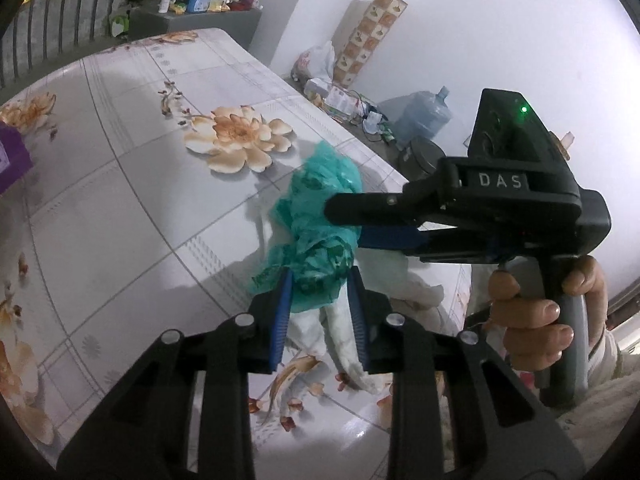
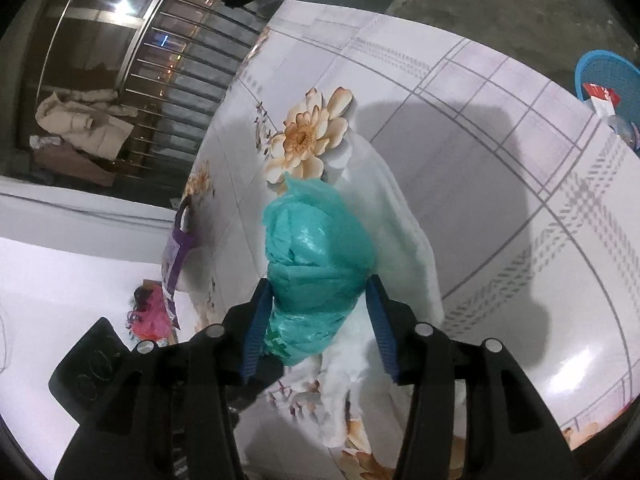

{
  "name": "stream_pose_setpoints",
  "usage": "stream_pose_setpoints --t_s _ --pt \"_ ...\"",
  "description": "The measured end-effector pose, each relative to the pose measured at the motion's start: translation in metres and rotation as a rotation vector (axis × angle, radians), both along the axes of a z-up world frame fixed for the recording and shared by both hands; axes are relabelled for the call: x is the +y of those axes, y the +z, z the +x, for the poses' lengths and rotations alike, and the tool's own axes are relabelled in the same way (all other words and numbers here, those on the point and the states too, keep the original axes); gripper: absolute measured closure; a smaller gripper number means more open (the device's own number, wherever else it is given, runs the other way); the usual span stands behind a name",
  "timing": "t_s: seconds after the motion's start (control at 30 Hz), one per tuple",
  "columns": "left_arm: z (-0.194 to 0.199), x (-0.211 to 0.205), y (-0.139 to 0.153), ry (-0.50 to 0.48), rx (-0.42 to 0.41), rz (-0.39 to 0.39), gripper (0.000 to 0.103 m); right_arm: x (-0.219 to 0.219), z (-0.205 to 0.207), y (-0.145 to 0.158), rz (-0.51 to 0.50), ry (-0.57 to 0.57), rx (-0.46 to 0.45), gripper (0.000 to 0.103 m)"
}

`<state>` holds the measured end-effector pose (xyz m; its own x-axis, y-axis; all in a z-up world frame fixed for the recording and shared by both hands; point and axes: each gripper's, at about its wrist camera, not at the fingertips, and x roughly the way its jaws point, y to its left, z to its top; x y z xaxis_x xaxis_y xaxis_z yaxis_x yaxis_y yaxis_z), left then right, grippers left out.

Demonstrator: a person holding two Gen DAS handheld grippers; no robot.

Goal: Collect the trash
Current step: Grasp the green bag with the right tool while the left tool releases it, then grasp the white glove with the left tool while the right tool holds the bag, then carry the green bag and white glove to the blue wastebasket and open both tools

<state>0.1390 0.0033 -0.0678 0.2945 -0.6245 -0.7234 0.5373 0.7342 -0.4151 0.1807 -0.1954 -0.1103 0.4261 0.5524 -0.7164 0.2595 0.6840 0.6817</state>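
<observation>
A: What sits around your bundle?
B: A purple box point(image 1: 12, 156) far left on the flowered worktop point(image 1: 120, 208). Your left gripper point(image 1: 318, 312) pinches the green plastic bag point(image 1: 316, 216); a white cloth point(image 1: 344, 340) lies beneath. Your right gripper point(image 2: 320, 328) clamps its other end; a blue basket point(image 2: 612, 84) stands right.

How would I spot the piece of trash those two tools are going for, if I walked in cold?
Find the table with the flowered cloth. Near its edge, by a big orange flower, lies a crumpled teal bag on a white cloth. It is the only green thing on the table, with both tools' blue-padded jaws around it.
</observation>
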Motion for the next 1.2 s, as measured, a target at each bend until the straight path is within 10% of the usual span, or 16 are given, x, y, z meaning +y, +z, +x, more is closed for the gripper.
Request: stream_pose_setpoints --t_s 0.3,0.63,1.03,1.2 --pt "-0.009 0.004 0.014 -0.030 -0.026 -0.019 0.067 -0.022 -0.007 0.026 0.031 0.019 -0.096 0.062" --pt "0.016 -0.007 -0.015 0.066 0.104 0.117 0.055 -0.042 -0.031 0.043 -0.265 0.204 -0.089 0.062" --pt "0.035 -0.029 -0.028 0.072 0.210 0.015 0.097 -0.051 -0.031 0.014 -0.185 0.149 -0.109 0.062" --pt "0.027 -0.041 -0.003 0.054 0.114 0.035 0.100 -0.064 -0.044 0.017 -0.105 0.071 -0.164 0.062"
